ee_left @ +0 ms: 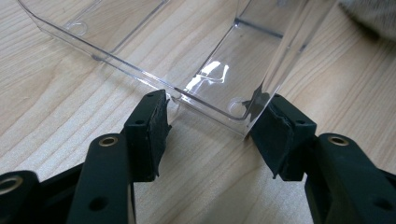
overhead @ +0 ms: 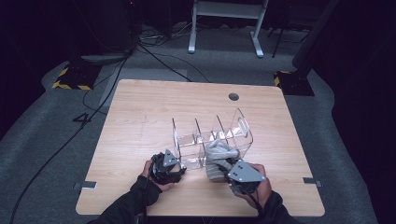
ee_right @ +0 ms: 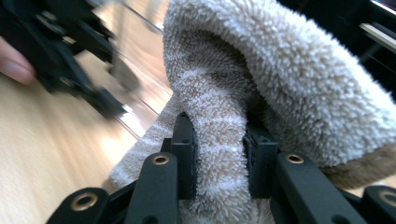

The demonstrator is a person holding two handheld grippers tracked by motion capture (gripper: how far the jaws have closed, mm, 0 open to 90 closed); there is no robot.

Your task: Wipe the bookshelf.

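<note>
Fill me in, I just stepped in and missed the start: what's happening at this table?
A person works at a wooden table with a gripper in each hand. The right gripper is shut on a fuzzy grey-beige towel, bunched up beside a clear plastic divided organizer. The left gripper sits at the organizer's near corner, jaws on either side of it; the right pad looks to be against the wall, the left one apart from it. The towel is not yet inside any compartment.

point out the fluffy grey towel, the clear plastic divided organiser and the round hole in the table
fluffy grey towel [ee_right: 299, 70]: right gripper view, upper fold.
clear plastic divided organiser [ee_left: 233, 60]: left gripper view, compartment floor.
round hole in the wooden table [overhead: 233, 96]: high view, its centre.
</note>
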